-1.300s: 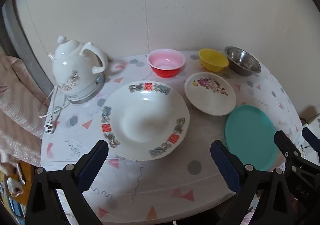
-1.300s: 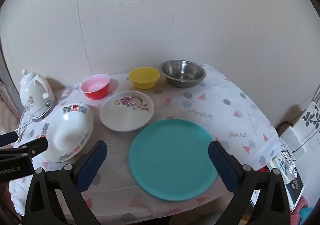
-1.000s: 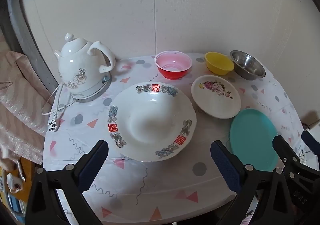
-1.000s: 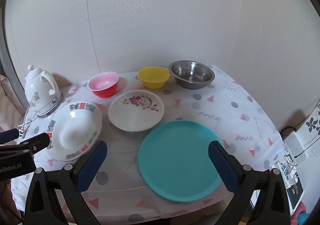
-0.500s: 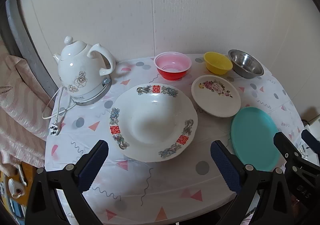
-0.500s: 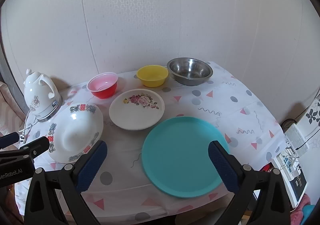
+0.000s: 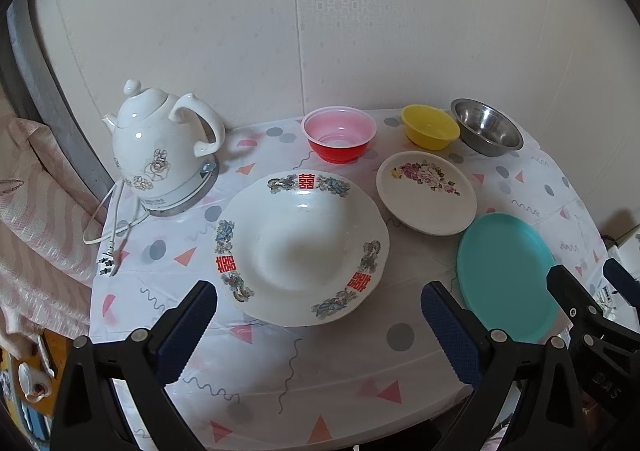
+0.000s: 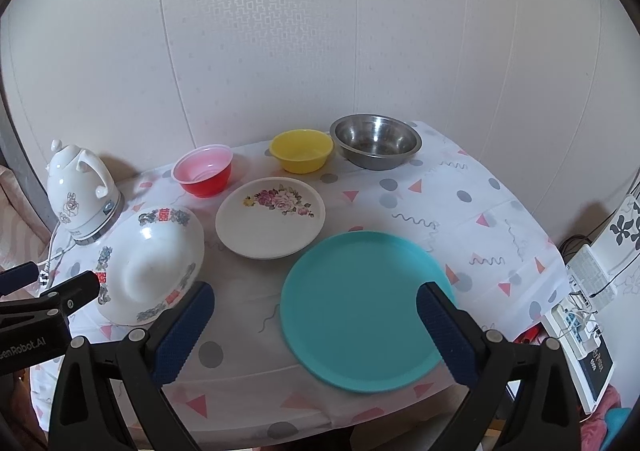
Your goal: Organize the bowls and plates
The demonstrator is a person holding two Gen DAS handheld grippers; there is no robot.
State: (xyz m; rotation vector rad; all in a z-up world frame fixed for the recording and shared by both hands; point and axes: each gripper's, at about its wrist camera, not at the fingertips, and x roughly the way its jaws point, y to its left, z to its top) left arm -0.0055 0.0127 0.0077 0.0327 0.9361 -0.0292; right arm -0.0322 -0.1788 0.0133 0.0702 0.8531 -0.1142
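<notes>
A large white plate with red characters (image 7: 302, 247) (image 8: 150, 263) lies at the table's left. A small flowered plate (image 7: 426, 193) (image 8: 270, 217) lies behind it to the right. A teal plate (image 7: 506, 277) (image 8: 360, 311) lies at the front right. A red bowl (image 7: 339, 134) (image 8: 203, 169), a yellow bowl (image 7: 430, 127) (image 8: 301, 151) and a steel bowl (image 7: 486, 127) (image 8: 376, 141) stand in a row at the back. My left gripper (image 7: 320, 315) is open and empty, above the table in front of the large plate. My right gripper (image 8: 316, 315) is open and empty, over the teal plate's near half.
A white kettle (image 7: 160, 151) (image 8: 82, 191) with its cord stands at the back left. A patterned cloth covers the table (image 7: 320, 371). A wall runs behind. A striped fabric (image 7: 28, 219) hangs left. Devices (image 8: 592, 291) sit off the right edge.
Both grippers have drifted slightly, so the views shifted a little; the dishes have not moved. Both grippers stay open.
</notes>
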